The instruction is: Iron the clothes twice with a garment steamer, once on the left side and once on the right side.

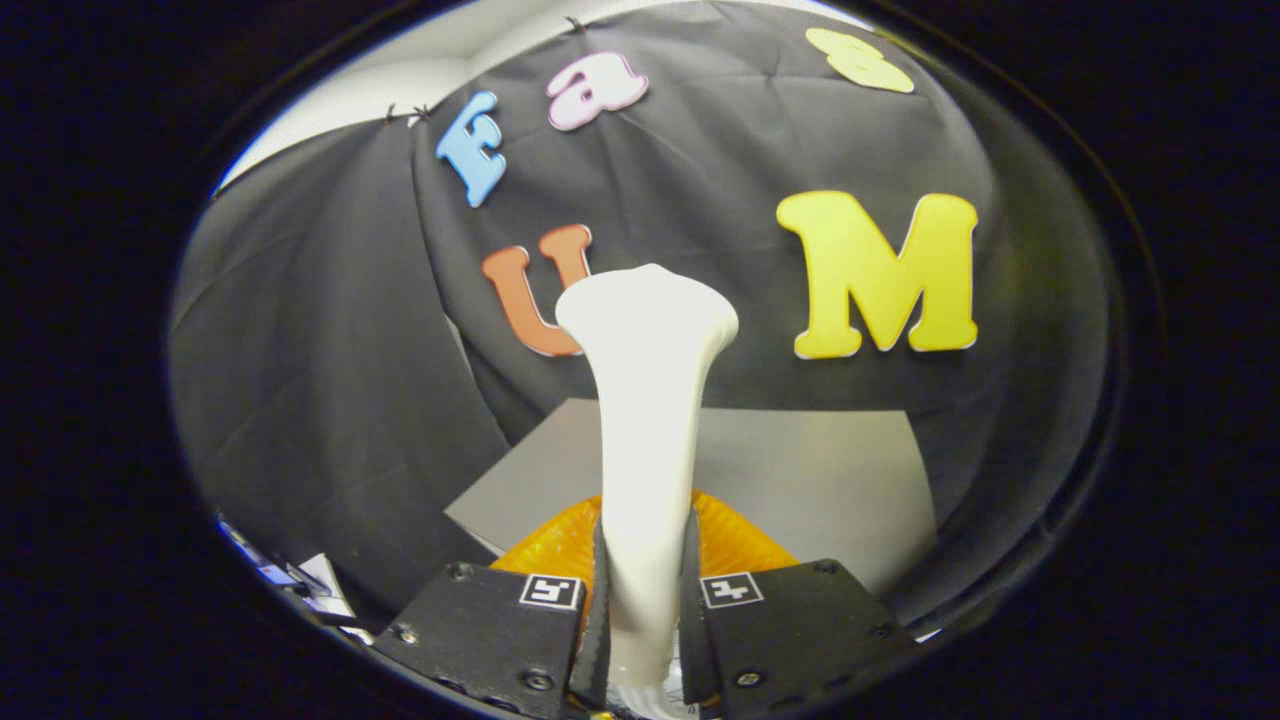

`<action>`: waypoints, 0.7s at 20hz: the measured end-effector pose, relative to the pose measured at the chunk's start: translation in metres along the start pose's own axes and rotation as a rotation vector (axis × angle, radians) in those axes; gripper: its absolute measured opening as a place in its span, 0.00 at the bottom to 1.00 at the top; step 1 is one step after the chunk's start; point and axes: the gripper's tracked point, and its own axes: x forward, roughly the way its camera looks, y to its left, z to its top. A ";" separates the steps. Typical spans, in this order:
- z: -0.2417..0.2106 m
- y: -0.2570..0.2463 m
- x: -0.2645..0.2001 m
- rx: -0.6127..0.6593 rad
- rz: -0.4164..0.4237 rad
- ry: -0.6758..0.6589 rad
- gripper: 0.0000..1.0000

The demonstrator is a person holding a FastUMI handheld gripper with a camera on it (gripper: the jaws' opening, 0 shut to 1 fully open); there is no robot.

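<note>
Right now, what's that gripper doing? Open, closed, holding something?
Gripper: closed on the white steamer, one finger pressing each side of its handle.

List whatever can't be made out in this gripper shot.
- Gripper: both fingers press the white steamer, whose lower end is hidden between them.
- Steamer's head: seen from behind, so its steam face is hidden.
- Orange object: mostly covered by steamer and fingers; unidentifiable.
- Grey surface: near part hidden by the fingers.
- Items beside the left finger: too small, cut off.
</note>
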 end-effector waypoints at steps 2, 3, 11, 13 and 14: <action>0.009 0.001 -0.039 0.012 0.031 -0.039 0.30; 0.013 0.000 -0.058 0.015 0.031 -0.064 0.30; 0.055 -0.031 -0.205 0.018 -0.069 -0.275 0.30; 0.066 -0.048 -0.232 0.015 -0.125 -0.311 0.30; 0.071 -0.061 -0.242 0.017 -0.151 -0.330 0.30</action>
